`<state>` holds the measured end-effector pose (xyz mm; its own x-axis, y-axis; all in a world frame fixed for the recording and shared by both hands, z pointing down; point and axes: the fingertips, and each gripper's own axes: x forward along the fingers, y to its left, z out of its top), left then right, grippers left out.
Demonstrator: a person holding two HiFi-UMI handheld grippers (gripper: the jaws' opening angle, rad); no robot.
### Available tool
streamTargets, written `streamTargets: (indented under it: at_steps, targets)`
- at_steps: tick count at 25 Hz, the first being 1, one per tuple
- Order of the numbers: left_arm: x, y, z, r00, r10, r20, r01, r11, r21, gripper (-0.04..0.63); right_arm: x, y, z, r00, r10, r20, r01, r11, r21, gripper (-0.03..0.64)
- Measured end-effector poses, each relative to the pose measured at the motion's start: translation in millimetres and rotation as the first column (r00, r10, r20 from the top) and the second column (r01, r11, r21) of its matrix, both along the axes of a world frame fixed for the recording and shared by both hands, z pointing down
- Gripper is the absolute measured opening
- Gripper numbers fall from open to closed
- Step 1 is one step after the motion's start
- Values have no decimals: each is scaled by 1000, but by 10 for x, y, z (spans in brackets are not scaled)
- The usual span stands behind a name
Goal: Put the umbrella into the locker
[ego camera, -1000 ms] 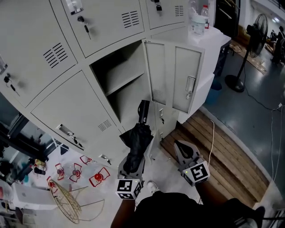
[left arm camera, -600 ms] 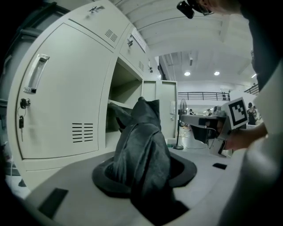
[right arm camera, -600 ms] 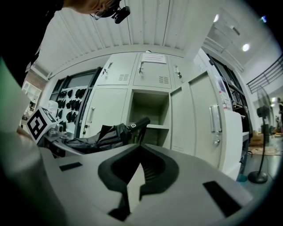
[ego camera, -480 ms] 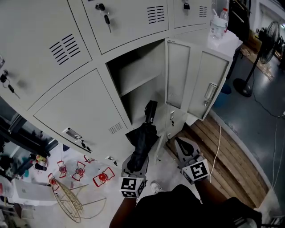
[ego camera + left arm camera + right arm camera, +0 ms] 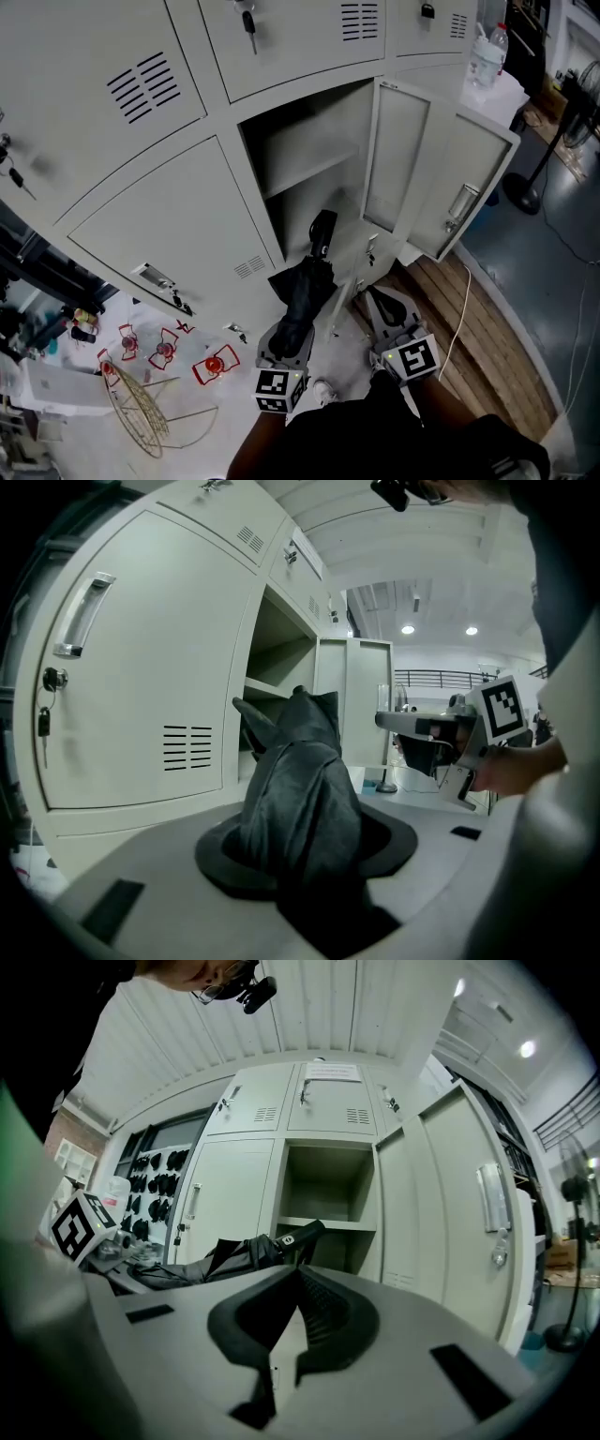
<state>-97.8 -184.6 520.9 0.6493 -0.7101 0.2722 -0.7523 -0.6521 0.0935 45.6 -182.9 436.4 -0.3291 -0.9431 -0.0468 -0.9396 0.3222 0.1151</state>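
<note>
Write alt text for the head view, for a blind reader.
Seen from above, the left gripper holds a folded black umbrella, its handle pointing toward an open grey locker. The right gripper is empty beside it, near the open door.

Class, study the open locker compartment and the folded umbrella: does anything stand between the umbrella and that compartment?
Nothing visible does. The left gripper holds the umbrella with its handle pointing at the open locker compartment. The door is swung aside to the right, leaving the opening free.
</note>
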Motion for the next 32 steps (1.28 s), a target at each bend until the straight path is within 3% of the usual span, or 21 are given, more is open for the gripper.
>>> streamTargets:
  at_steps: [12, 23, 32]
  targets:
    - [364, -416, 62, 991, -133, 33, 134, 991, -22, 192, 351, -527, 83, 990, -137, 13, 137, 990, -17, -2]
    - [665, -892, 112, 963, -258, 84, 261, 965, -26, 190, 613, -998, -2, 967, -254, -5, 254, 967, 17, -2]
    - [803, -1296, 211, 932, -336, 137, 343, 939, -35, 192, 666, -1120, 74, 944, -330, 10, 330, 944, -16, -2]
